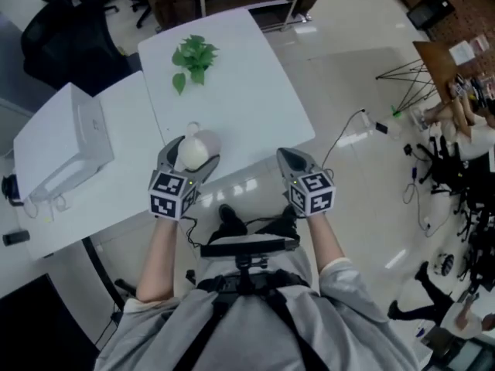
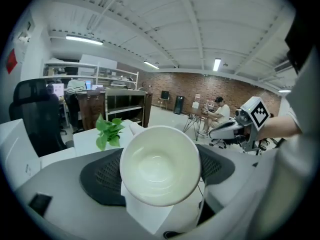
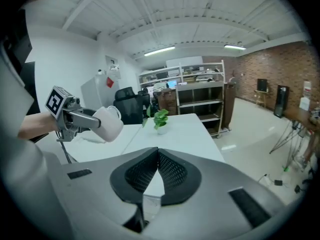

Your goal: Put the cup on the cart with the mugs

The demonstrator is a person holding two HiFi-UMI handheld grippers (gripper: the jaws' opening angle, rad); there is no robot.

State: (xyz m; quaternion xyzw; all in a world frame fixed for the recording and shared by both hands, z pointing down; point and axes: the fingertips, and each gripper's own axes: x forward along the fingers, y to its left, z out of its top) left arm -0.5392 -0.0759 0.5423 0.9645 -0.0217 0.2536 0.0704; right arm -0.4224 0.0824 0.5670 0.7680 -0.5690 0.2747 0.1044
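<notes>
A: Where is the cup (image 2: 160,165), and what are the tools doing?

B: The cup is in the left gripper (image 1: 192,157), low and left of centre in the head view, in the air just off the near edge of the white table (image 1: 240,91). The jaws stand wide, with one pad on each side of the cup's wall. Its mouth faces back along the gripper, so it rides on its side. The right gripper (image 3: 158,159) has its jaws pressed together and holds nothing.

A: Main risk?

B: Slippage, in my judgement. The wall is smooth and flares, and only two pads hold it. A quick swing or a roll of the wrist could work it loose over the hard floor.

A: Others?

B: Three.
- No cart with mugs can be made out. Only a shelf rack (image 3: 200,99) shows beyond the table, so the target is unconfirmed.
- Cables (image 1: 348,134) trail on the floor at right and could trip the person.
- The cup must be righted before it is set down. If it is tipped late, it could knock the mugs or land on its rim.
</notes>
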